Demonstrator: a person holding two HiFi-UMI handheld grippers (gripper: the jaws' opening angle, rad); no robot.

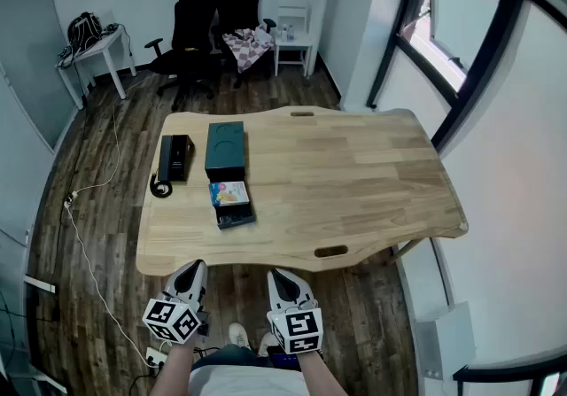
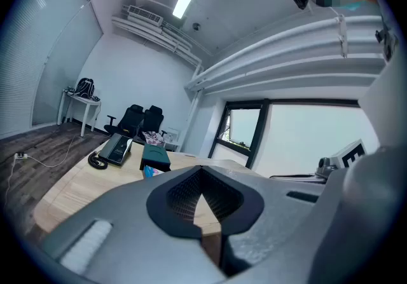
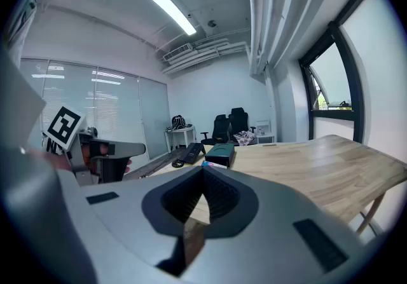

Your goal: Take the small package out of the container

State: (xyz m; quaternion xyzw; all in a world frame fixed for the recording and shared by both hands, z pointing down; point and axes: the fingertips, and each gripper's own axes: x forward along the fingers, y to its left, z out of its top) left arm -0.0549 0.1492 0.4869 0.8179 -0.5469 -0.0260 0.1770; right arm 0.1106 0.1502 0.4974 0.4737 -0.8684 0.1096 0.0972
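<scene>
Wood table fills mid-frame. Left gripper and right gripper sit low in the frame, off the table's near edge, side by side, well apart from everything on it. Both sets of jaws are pressed together with nothing between them (each gripper's own view shows the same). Small package, bright print, lies left of centre on the table, at the upper end of a dark shallow container; in it or on it, cannot tell. Dark green box just above. Black telephone further left.
</scene>
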